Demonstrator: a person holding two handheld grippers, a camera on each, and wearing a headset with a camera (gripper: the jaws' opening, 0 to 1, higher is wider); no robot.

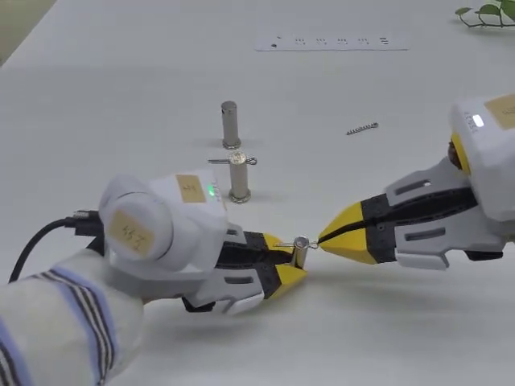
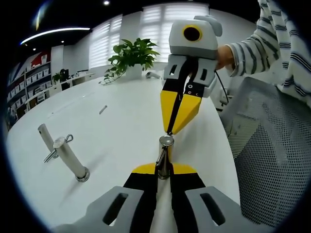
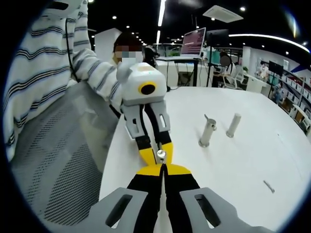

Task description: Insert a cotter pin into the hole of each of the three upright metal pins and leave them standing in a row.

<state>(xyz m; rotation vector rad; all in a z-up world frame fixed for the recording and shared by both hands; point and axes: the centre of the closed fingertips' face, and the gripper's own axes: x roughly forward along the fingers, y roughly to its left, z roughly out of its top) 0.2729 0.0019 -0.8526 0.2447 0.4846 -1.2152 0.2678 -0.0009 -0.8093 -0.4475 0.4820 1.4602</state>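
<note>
Though metal pin (image 1: 300,252) upright, cotter pin (image 1: 311,244) (horizontal)

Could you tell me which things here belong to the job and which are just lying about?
Job: held pin, left gripper, right gripper, gripped cotter pin, fitted pin, bare pin, loose cotter pin.
Lying about: printed sheet, plant.

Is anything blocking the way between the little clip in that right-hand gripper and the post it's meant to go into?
Nothing visible does. The right gripper has its closed tips right against the nearest metal pin, which the left gripper clamps. The cotter pin sits at that pin's hole.
</note>
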